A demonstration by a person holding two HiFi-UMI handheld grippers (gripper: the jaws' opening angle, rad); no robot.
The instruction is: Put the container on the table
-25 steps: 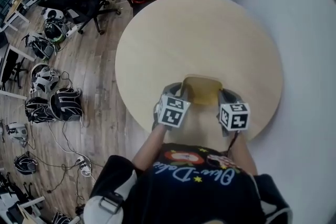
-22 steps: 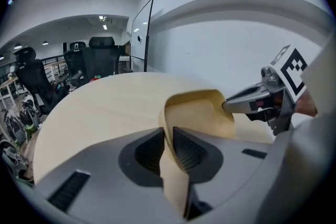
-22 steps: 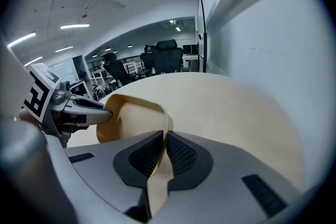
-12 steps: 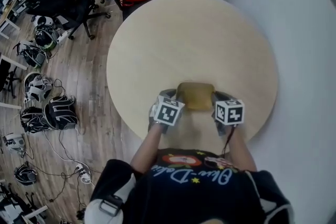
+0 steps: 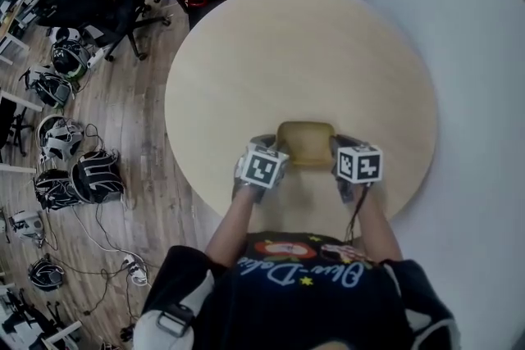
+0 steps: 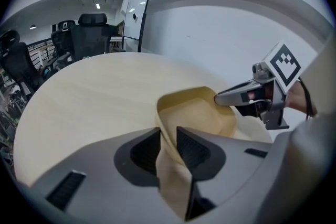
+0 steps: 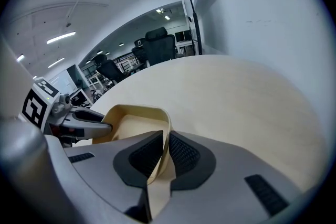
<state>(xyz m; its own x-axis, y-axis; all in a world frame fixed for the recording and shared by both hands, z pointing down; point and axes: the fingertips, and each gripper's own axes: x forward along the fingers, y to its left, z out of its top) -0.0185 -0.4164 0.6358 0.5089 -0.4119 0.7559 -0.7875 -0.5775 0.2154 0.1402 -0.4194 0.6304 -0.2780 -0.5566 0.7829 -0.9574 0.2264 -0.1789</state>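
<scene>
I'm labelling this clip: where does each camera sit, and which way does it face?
Head view: on the person's head, looking steeply down at table, container, left gripper, right gripper; forearms and shirt show.
Left gripper view: on the left gripper, facing the wall; its opening jaws flank the container's side.
Right gripper view: on the right gripper, facing office chairs; its jaws pinch the container.
Shared: table and container.

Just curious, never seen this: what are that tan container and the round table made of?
The container: probably thin moulded plastic or pulp fibre, matte tan; thin walls, rounded corners. The table: pale wood or wood-look laminate, smooth satin; faint grain shows.
</scene>
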